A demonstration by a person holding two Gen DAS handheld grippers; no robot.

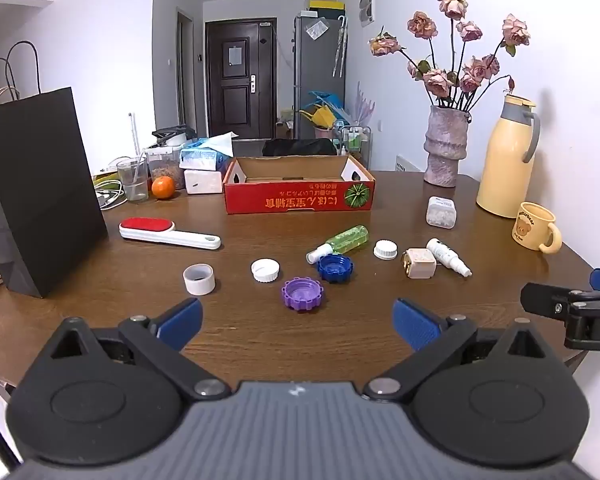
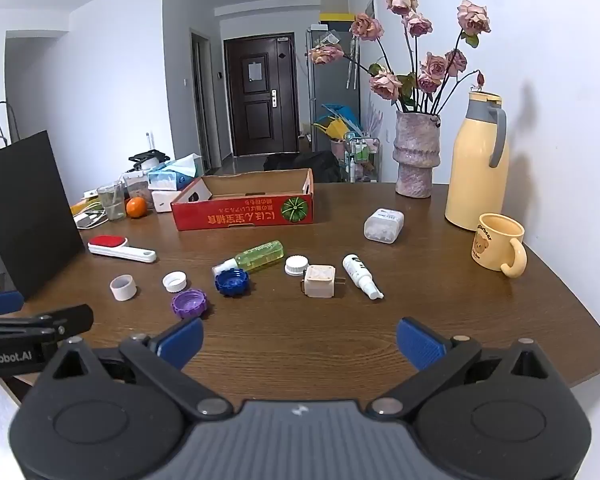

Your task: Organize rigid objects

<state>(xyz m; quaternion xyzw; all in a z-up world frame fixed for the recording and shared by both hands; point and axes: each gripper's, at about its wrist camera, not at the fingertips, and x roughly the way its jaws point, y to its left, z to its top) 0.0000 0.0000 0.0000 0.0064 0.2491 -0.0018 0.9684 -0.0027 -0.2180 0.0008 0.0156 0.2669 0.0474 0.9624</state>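
Observation:
Small rigid items lie scattered on the brown table: a purple cap (image 1: 301,294) (image 2: 189,303), a blue cap (image 1: 335,267) (image 2: 231,281), two white caps (image 1: 265,270) (image 1: 385,249), a white ring (image 1: 199,279), a green spray bottle (image 1: 340,242) (image 2: 252,259), a white spray bottle (image 1: 447,256) (image 2: 361,275), a beige plug cube (image 1: 419,263) (image 2: 319,280), a clear pill box (image 1: 441,212) (image 2: 384,225) and a red lint brush (image 1: 168,232) (image 2: 121,249). A red cardboard box (image 1: 300,197) (image 2: 244,211) stands open behind them. My left gripper (image 1: 298,322) and right gripper (image 2: 300,342) hover open and empty near the front edge.
A black paper bag (image 1: 40,196) stands at the left. A vase of dried roses (image 1: 446,148), a yellow thermos (image 1: 508,160) and a yellow mug (image 1: 536,226) line the right side. A glass, an orange (image 1: 163,187), tissues and cables crowd the back left.

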